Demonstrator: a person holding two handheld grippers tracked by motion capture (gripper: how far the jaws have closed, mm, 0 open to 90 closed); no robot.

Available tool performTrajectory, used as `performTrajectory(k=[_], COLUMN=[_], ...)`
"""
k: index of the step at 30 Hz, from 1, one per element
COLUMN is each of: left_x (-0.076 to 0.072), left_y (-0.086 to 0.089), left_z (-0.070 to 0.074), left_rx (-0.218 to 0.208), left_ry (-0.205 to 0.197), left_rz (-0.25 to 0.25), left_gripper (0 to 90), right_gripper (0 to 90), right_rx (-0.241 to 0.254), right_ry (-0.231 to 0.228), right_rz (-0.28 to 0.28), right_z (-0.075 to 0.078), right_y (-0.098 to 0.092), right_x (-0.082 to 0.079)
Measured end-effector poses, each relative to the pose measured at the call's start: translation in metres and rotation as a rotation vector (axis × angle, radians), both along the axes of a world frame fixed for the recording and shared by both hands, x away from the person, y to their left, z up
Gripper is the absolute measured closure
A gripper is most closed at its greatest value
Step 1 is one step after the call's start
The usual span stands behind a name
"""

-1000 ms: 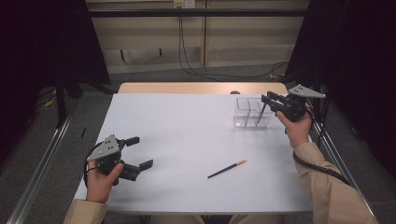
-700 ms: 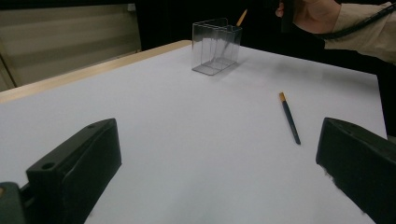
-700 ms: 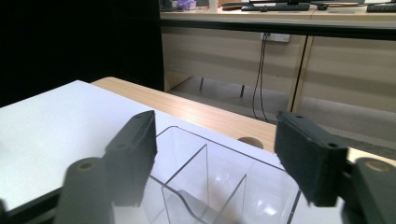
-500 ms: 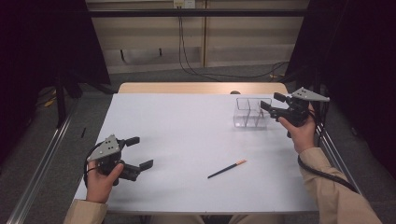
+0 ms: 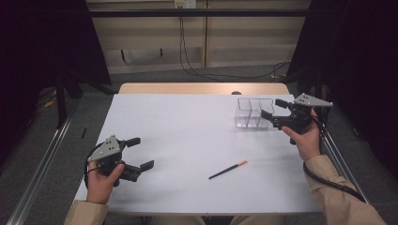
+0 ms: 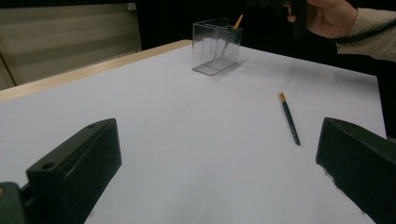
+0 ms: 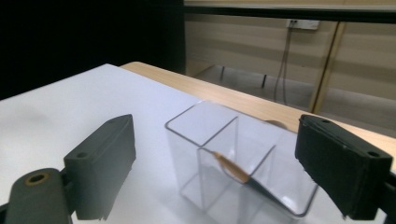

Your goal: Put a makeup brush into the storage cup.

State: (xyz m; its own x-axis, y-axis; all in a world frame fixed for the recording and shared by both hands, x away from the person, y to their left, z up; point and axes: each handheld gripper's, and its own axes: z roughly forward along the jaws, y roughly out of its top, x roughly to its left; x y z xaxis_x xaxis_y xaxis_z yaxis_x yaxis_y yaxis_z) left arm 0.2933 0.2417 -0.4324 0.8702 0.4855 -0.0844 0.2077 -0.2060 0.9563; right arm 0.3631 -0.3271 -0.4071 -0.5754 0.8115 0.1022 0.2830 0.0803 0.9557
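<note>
White table top (image 5: 187, 136), wood strip at far edge. My right tongs (image 5: 276, 110) hover just beside the clear box (image 5: 251, 114), jaws have just been opening, now wide, nothing btwn them. One pencil (image 7: 233, 170) leans inside the box, near-right compartment. Left tongs (image 5: 141, 153) low on my side, jaws wide apart, empty. 2nd pencil (image 5: 228, 169) lies flat mid-table, well apart from both.

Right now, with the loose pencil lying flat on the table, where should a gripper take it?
Probably at mid-shaft of the pencil, coming straight down with jaws across its length: it lies flat on the white table, thin, with bare surface on both sides.
</note>
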Motion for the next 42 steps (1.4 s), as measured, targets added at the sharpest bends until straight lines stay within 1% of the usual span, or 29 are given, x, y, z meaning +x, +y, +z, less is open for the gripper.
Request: performTrajectory(k=[2,5,6,9,13,15,18,20,21,22,23,26,31,33,34,36,38,40,42], left_x=[0.0,0.0,0.0,0.0,0.001,0.001,0.0,0.001,0.0,0.0,0.0,0.0,0.0,0.0,0.0,0.0,0.0,0.0,0.0], left_y=[0.0,0.0,0.0,0.0,-0.001,0.0,-0.001,0.0,0.0,0.0,0.0,-0.001,0.0,0.0,0.0,0.0,0.0,-0.001,0.0], left_z=[0.001,0.001,0.0,0.0,-0.001,-0.001,-0.001,0.0,0.0,0.0,0.0,0.0,0.0,0.0,0.0,0.0,0.0,0.0,0.0], left_rx=[0.007,0.005,0.004,0.003,-0.001,0.002,-0.01,-0.001,-0.002,-0.006,-0.005,-0.006,-0.006,-0.005,-0.005,-0.004,-0.003,-0.003,-0.004], left_ry=[-0.003,-0.001,-0.001,-0.001,0.014,0.012,0.017,0.012,0.011,0.013,0.012,0.012,0.012,0.011,0.012,0.012,0.011,0.012,0.012], left_rz=[-0.003,-0.002,-0.001,-0.003,-0.003,-0.005,-0.002,-0.001,0.0,0.0,0.0,-0.001,0.002,0.001,0.003,0.002,0.002,0.001,0.0], left_gripper=[0.1,0.0,0.1,0.1,0.0,0.1,0.1,0.1,0.0,0.0,0.1,0.0,0.1,0.1,0.0,0.0,0.1,0.1,0.1], right_gripper=[10.7,10.2,9.6,9.6,8.7,8.1,8.1,8.1,5.4,0.0,0.0,1.3,1.3,0.1,0.1,0.1,0.0,0.0,0.0], right_rx=[0.005,0.009,-0.001,-0.001,0.013,0.008,-0.001,-0.006,-0.003,-0.007,-0.008,-0.006,-0.034,-0.025,-0.022,-0.031,-0.022,-0.028,-0.019], right_ry=[0.006,0.012,0.013,0.014,-0.006,-0.007,-0.012,-0.021,-0.027,-0.03,-0.025,-0.021,-0.014,-0.011,-0.005,-0.004,0.005,0.012,0.013], right_rz=[0.017,0.034,0.037,0.052,0.083,0.088,0.101,0.104,0.103,0.085,0.067,0.08,0.084,0.094,0.091,0.092,0.103,0.105,0.12], right_z=[0.0,-0.001,-0.001,-0.002,-0.003,-0.003,-0.003,-0.003,-0.004,-0.004,-0.004,-0.005,-0.008,-0.01,-0.011,-0.013,-0.015,-0.018,-0.02], right_y=[0.002,0.003,0.004,0.004,0.003,0.003,0.003,0.004,0.004,0.004,0.005,0.006,0.007,0.007,0.007,0.007,0.008,0.009,0.01], right_x=[-0.004,-0.009,-0.01,-0.016,-0.022,-0.024,-0.028,-0.031,-0.032,-0.034,-0.035,-0.038,-0.043,-0.046,-0.047,-0.049,-0.052,-0.054,-0.057])
